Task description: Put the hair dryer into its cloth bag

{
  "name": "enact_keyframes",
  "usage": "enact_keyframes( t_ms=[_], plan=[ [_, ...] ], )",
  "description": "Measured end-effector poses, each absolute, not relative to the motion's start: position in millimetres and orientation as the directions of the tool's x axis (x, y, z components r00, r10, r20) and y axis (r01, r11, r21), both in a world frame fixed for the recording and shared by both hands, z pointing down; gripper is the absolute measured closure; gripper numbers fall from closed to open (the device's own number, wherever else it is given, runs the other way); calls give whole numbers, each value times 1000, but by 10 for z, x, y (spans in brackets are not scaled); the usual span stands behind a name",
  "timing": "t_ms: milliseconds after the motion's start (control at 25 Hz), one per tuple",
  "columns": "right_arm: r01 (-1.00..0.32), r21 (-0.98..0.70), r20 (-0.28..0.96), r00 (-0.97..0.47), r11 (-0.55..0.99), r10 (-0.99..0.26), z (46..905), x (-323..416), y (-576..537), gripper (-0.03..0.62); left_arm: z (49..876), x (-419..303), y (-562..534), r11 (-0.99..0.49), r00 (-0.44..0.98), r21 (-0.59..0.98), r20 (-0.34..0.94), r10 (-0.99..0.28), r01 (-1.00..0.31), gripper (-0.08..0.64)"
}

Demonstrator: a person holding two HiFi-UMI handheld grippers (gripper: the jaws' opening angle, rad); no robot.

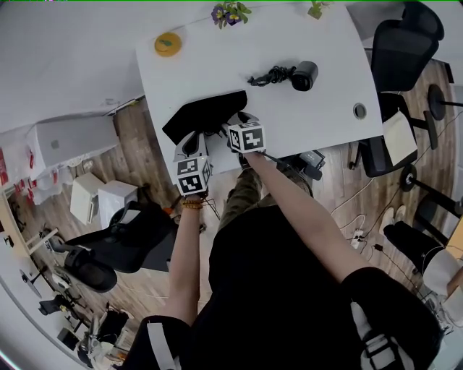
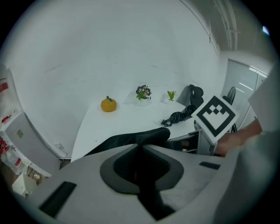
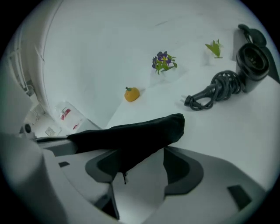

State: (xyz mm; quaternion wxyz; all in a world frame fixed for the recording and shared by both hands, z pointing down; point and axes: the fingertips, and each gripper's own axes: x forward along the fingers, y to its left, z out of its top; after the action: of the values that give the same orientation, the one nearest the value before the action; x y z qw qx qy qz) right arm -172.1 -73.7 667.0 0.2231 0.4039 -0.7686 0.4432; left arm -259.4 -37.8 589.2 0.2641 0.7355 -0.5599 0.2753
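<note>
A black cloth bag (image 1: 206, 115) lies at the near edge of the white table (image 1: 217, 65). The black hair dryer (image 1: 304, 75) rests further back to the right, its coiled cord (image 1: 271, 74) beside it. My left gripper (image 1: 197, 139) is at the bag's near left edge. In the left gripper view its jaws (image 2: 140, 170) are closed on black fabric of the bag (image 2: 131, 138). My right gripper (image 1: 242, 119) is at the bag's right end. In the right gripper view it (image 3: 138, 168) stands open, with the bag (image 3: 131, 133) draped over its left jaw and bare table in the gap. The dryer (image 3: 251, 61) is apart from both.
An orange fruit (image 1: 168, 43) sits at the table's far left, purple flowers (image 1: 228, 12) and a small green plant (image 3: 214, 48) at its back edge. A round grommet (image 1: 359, 110) is near the right edge. A black office chair (image 1: 401, 43) stands to the right of the table.
</note>
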Motion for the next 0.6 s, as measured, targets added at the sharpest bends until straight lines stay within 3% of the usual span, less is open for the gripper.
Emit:
enact_keyframes(
  t_ms=[160, 200, 240, 440, 600],
  plan=[
    [-847, -430, 733, -530, 313, -427, 6746, -1810, -688, 326, 5704, -2597, -320, -206, 233, 120, 665, -710, -971, 518],
    [-858, -412, 745, -511, 306, -428, 6776, -1781, -681, 465, 5689, -2604, -308, -203, 231, 120, 662, -713, -972, 518],
    [-864, -408, 747, -502, 294, -436, 6780, -1752, -691, 557, 5687, -2620, -297, -203, 227, 115, 662, -714, -972, 518],
    [-776, -569, 587, -616, 274, -525, 6347, -1634, -887, 560, 5712, -2757, -229, -219, 221, 88, 667, -711, -972, 518],
    [-722, -563, 467, -679, 403, -566, 5832, -1424, -1129, 558, 5477, -2620, -210, -360, 320, 67, 630, -707, -930, 518]
  ],
)
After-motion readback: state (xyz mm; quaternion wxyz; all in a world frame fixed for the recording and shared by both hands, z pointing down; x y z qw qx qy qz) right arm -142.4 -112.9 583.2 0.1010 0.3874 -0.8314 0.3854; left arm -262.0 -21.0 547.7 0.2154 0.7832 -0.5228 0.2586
